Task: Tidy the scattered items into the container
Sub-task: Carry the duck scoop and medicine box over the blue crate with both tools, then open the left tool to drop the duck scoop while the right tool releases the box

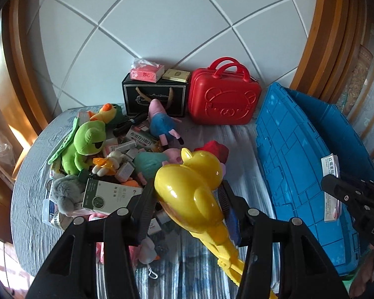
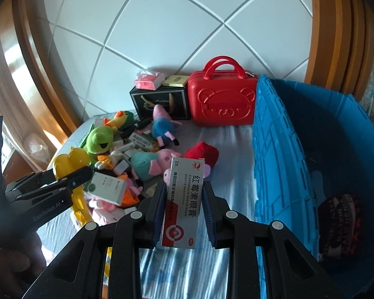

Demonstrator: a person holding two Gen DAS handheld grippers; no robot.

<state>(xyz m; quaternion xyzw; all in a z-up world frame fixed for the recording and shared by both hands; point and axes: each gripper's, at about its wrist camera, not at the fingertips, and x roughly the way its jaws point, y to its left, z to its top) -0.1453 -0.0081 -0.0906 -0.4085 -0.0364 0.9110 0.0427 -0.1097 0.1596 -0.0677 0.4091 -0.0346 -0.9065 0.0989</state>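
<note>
My left gripper [image 1: 187, 189] is shut on a yellow plastic duck toy [image 1: 187, 169], held above the striped bed cover. In the right wrist view that gripper [image 2: 69, 178] shows at the left with the duck [image 2: 71, 160]. My right gripper [image 2: 184, 194] is shut on a white and red ointment box [image 2: 184, 199], close to the left wall of the blue crate [image 2: 274, 149]. In the left wrist view the crate [image 1: 286, 149] stands at the right, with the right gripper [image 1: 336, 189] and its box [image 1: 332, 172] in front of it. A dark patterned item [image 2: 339, 224] lies inside.
A pile of plush toys and small boxes covers the left of the bed: a green frog [image 1: 84, 144], a pig in blue [image 1: 162, 122], a green-labelled box [image 1: 107, 194]. A red case [image 1: 222, 99] and a black gift bag [image 1: 154, 97] stand against the tiled wall.
</note>
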